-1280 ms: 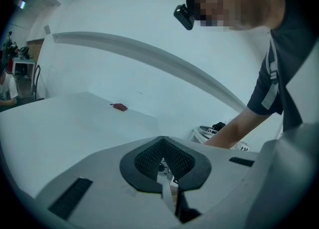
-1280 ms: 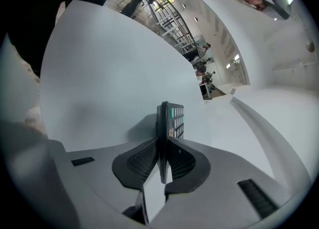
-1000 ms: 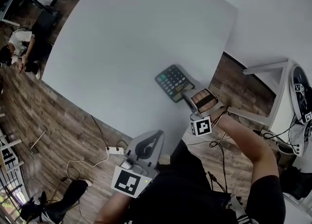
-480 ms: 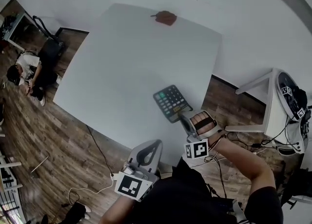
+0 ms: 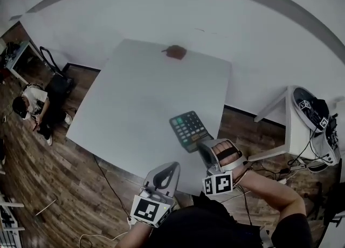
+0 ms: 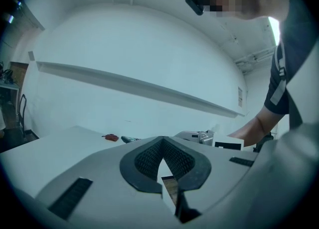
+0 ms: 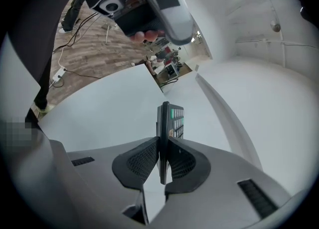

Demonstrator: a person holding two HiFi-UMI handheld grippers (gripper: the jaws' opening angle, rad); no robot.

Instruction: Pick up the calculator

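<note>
The calculator (image 5: 188, 130), dark with grey keys and a green one, hangs above the near right part of the white table (image 5: 140, 101). My right gripper (image 5: 205, 149) is shut on its near end. In the right gripper view the calculator (image 7: 169, 118) stands edge-on, pinched between the two pads (image 7: 142, 161), and my right gripper (image 7: 161, 159) points down at the tabletop. My left gripper (image 5: 164, 174) hovers off the table's near edge, left of the right one. In its own view my left gripper (image 6: 162, 142) has its fingertips touching and holds nothing.
A small red-brown object (image 5: 174, 52) lies at the table's far edge. A white side table (image 5: 291, 128) with black gear (image 5: 312, 109) stands to the right. A person (image 5: 29, 107) sits on the wood floor at the left. White walls lie behind.
The right gripper has risen with the calculator, lifting it off the table. The left gripper has risen a little too. The table now looks smaller and farther below.
</note>
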